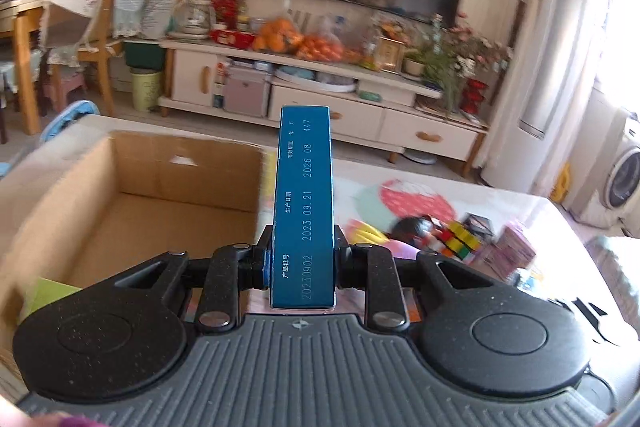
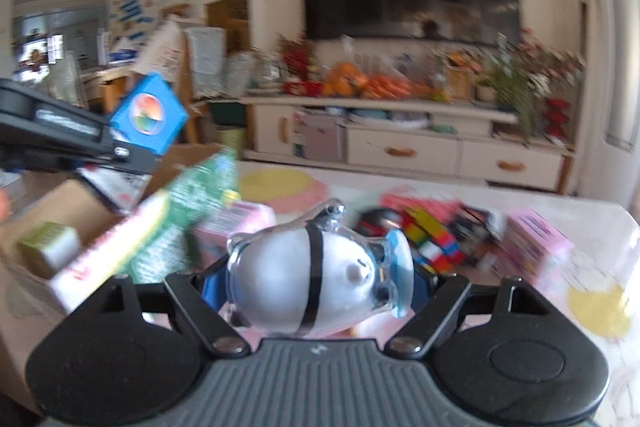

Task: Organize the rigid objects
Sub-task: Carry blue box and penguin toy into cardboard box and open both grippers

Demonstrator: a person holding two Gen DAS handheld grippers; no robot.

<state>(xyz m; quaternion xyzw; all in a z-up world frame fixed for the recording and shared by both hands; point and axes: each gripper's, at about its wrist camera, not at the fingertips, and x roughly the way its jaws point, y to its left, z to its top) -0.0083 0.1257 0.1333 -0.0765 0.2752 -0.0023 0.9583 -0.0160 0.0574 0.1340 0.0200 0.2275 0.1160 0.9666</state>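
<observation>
Cardboard box [image 1: 120, 195] rim lies left below my left gripper [image 1: 303, 259] clamping blue box [image 1: 305, 203]; my right gripper [image 2: 320, 287] clamps toy figure [image 2: 320, 279].

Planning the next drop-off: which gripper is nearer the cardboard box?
Left. The left gripper, clamping the blue box, is beside the cardboard box; the right gripper, holding the toy, sits farther right.

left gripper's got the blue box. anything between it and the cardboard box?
Nothing visible blocks it. The left gripper holds the blue box up beside the open cardboard box, to its left. A green item sits in the near corner; the remaining floor looks bare.
</observation>
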